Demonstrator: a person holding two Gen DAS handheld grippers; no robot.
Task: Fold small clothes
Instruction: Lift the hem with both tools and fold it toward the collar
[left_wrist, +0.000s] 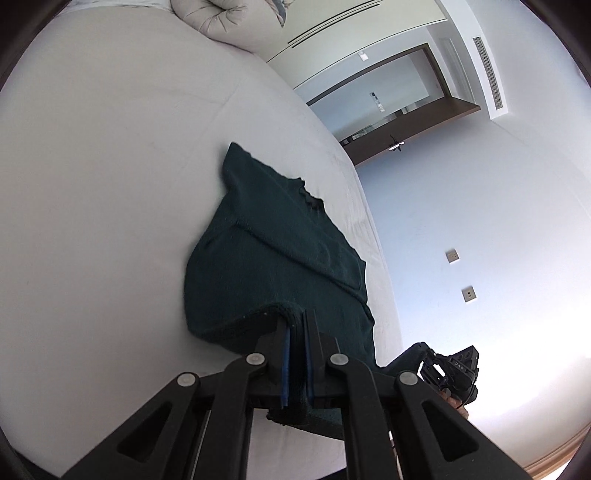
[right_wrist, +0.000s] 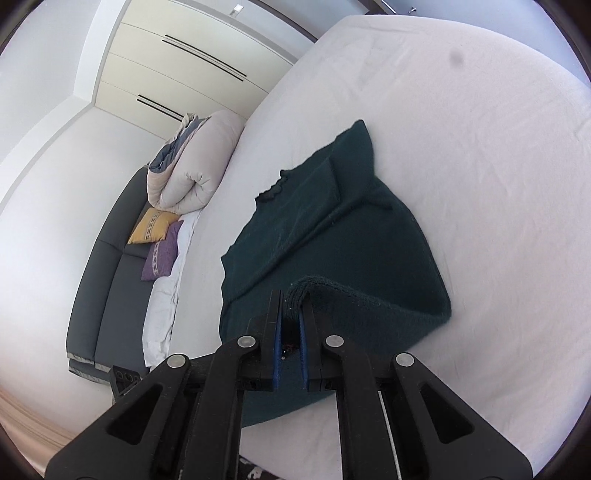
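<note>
A dark green knitted sweater (left_wrist: 273, 254) lies on the white bed (left_wrist: 92, 166), neckline at the far end and sleeves folded over its body. My left gripper (left_wrist: 295, 317) is shut on one near corner of the hem, which is lifted off the sheet. In the right wrist view the same sweater (right_wrist: 332, 229) spreads ahead, and my right gripper (right_wrist: 291, 299) is shut on the other near hem corner, raised and curling over. The right gripper's body (left_wrist: 450, 369) shows at the lower right of the left wrist view.
A rolled beige duvet (right_wrist: 192, 162) lies at the bed's far end. A grey sofa (right_wrist: 107, 280) with a yellow cushion (right_wrist: 151, 225) and a purple cushion (right_wrist: 160, 254) stands beside the bed. Pale wardrobe doors (right_wrist: 177, 70) line the wall behind.
</note>
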